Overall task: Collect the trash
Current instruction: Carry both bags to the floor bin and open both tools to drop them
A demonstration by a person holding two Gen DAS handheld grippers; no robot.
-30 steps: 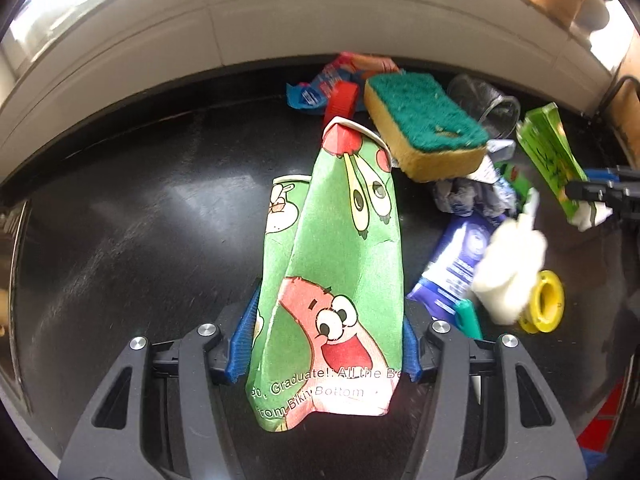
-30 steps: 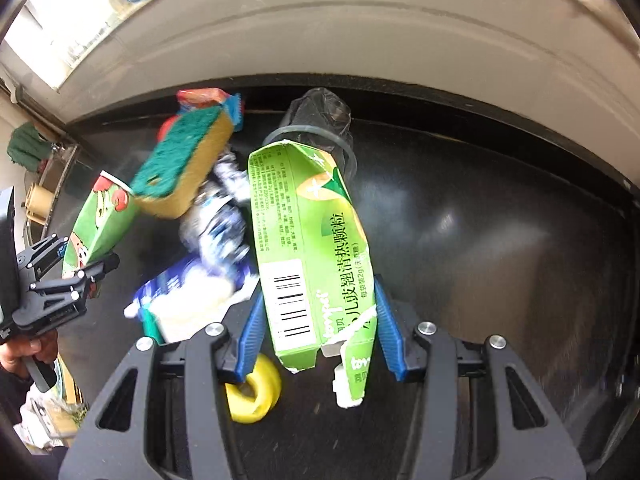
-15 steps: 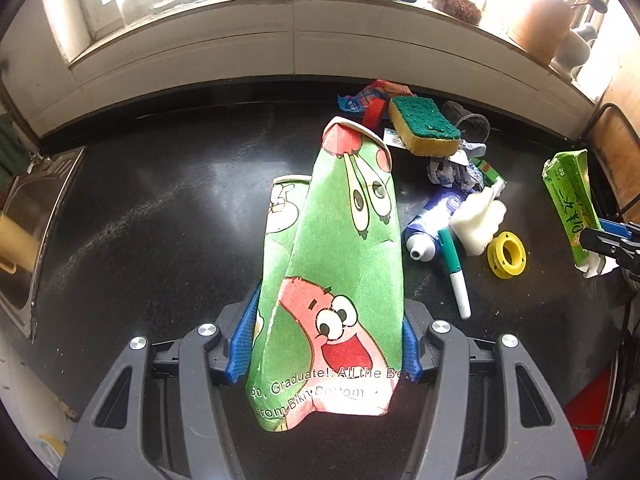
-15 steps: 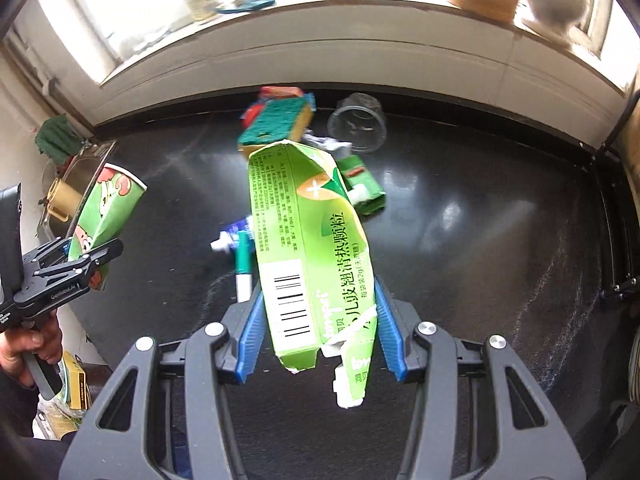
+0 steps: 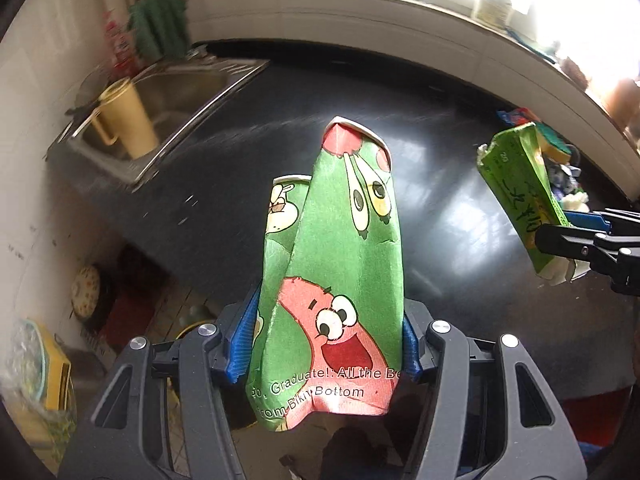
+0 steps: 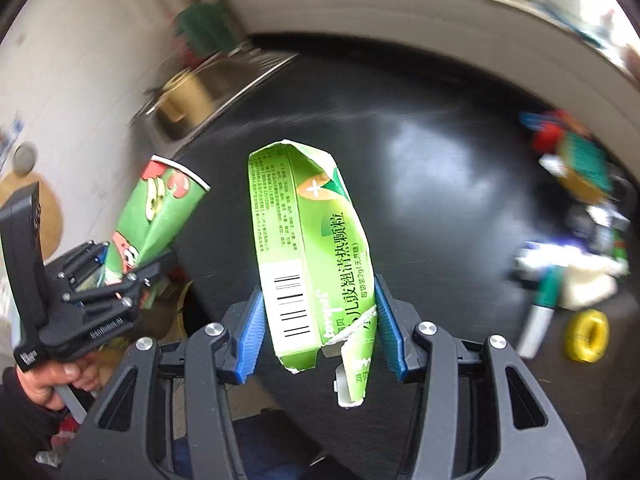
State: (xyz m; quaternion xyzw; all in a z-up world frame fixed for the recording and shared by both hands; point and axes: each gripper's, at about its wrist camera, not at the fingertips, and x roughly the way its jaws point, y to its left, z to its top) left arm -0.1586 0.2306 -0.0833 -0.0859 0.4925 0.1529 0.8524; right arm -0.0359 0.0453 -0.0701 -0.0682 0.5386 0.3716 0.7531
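Both grippers lifted off the black counter (image 5: 460,208), each carrying trash.

The left gripper (image 5: 324,344) has its jaws clamped on a crushed cartoon paper cup (image 5: 340,264); the right gripper (image 6: 320,320) pinches a green carton (image 6: 308,248). Sponge (image 6: 588,164), marker (image 6: 540,312) and yellow ring (image 6: 586,336) now lie far right; the sink (image 5: 168,96) has swung into view.
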